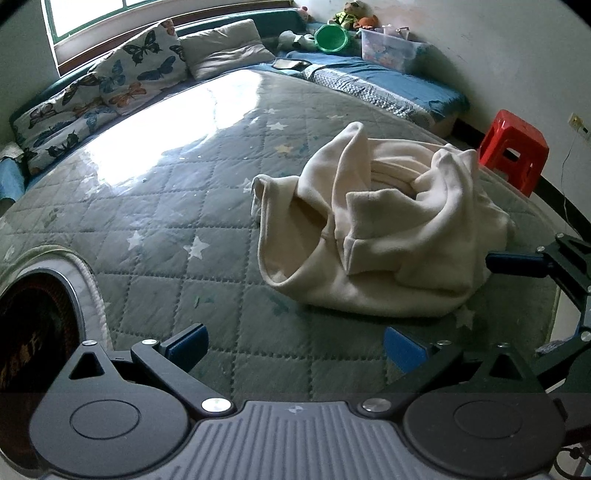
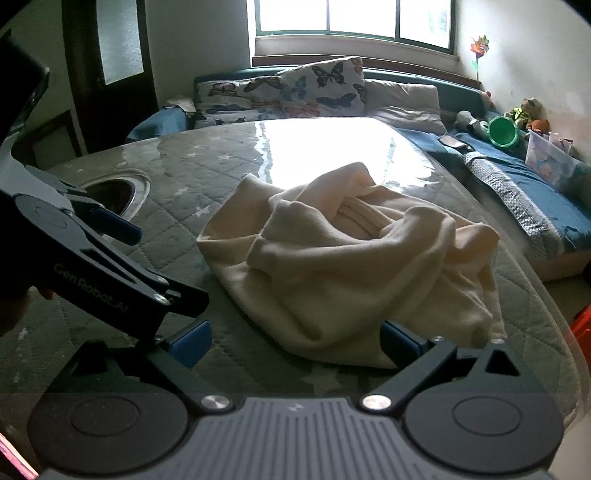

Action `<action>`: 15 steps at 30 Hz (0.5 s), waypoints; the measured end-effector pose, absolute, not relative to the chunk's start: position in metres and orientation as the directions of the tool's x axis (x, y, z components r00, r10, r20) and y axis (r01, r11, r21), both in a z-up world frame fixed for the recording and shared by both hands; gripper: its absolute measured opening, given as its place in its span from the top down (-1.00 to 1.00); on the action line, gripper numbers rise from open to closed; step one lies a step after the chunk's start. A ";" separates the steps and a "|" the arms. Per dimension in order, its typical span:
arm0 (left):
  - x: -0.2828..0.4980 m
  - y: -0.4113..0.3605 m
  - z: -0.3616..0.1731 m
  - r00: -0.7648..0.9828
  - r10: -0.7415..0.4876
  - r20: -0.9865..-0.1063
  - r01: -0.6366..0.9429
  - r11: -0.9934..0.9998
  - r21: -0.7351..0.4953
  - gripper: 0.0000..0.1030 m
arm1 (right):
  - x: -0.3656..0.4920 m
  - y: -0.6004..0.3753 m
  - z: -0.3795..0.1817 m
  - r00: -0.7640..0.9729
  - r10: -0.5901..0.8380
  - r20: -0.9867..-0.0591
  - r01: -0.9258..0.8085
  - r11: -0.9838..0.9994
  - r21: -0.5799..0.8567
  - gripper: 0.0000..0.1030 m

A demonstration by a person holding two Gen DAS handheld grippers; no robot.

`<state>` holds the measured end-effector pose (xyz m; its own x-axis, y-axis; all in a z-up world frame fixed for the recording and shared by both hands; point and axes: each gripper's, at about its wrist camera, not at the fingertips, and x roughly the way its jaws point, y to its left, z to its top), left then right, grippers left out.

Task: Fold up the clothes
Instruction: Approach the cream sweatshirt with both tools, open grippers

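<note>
A home bedroom, lived in. A bed (image 1: pixel 388 79) with blue bedding runs under the window (image 2: pixel 351 16), butterfly-print pillows (image 1: pixel 144 62) against its headboard. Stuffed toys (image 1: pixel 354 14), a green bucket (image 1: pixel 332 38) and a clear storage box (image 1: pixel 388 50) crowd its far corner, and a red plastic stool (image 1: pixel 513 147) stands nearby.

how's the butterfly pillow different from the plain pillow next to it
The butterfly pillow has a white cover printed with dark, blue and orange butterflies; the plain pillow is unpatterned grey-beige. The butterfly pillow stands more upright and taller; the plain pillow slumps lower. Both lean at the bed's head under the window.
</note>
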<state>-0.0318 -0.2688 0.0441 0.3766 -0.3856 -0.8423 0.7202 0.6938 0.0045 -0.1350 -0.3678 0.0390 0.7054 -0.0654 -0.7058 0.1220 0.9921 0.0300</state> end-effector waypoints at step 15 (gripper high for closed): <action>-0.021 -0.264 0.047 0.405 -0.389 -0.827 0.707 0.707 0.014 -1.00 | -0.134 -0.382 0.051 0.730 -0.098 -0.676 0.158 0.987 0.027 -0.77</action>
<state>-0.0214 -0.2644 0.0467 0.4053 -0.3891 -0.8272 0.7073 0.7067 0.0141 -0.1341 -0.3822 0.0512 0.7300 -0.0980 -0.6764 0.1579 0.9871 0.0275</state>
